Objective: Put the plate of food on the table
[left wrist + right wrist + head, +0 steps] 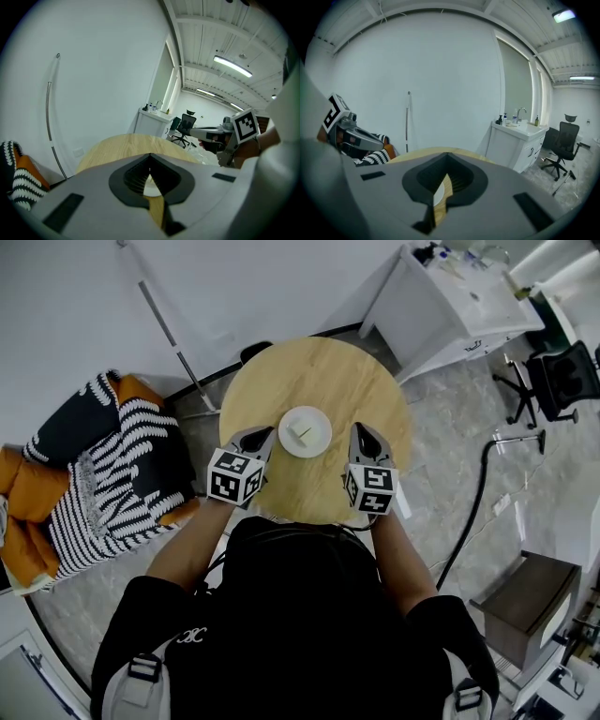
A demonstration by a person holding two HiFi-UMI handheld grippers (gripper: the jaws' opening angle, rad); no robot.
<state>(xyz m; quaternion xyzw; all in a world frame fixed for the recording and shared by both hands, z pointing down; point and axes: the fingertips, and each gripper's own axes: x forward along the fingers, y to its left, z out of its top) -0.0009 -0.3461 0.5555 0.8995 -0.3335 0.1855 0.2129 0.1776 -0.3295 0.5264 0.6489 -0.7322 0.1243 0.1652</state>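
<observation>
**A:** What sits closest in?

**B:** The person's black top [300, 615] and two grey shoulder straps [142, 668]. Both forearms reach forward over the near edge of the surface.

**A:** How does the left hand-held gripper [266, 434] stand?

**B:** Its jaws meet at the tips and clamp nothing. In its own view, only a sliver of wood and white plate shows through the slot behind the tips. It is over the near left part of the surface, with its tip just beside the plate's left rim. I can't tell whether it touches the rim.

**A:** And the right hand-held gripper [360, 430]?

**B:** That one is closed and empty too. It is over the near right part and stands a little apart from the plate.

**A:** So where is the plate?

**B:** The white plate [317, 420] lies flat near the middle of the round wooden surface [319, 362], between the two gripper tips. A small pale bit of food [304, 432] sits on it.

**A:** What's further out?

**B:** To the left is a seat [103, 474] with a black-and-white striped cover and orange cushions. To the right, a black cable [473, 512] runs across the floor. Beyond that, against the wall, are a white cabinet [450, 306] with a sink and a black office chair [562, 381].
</observation>
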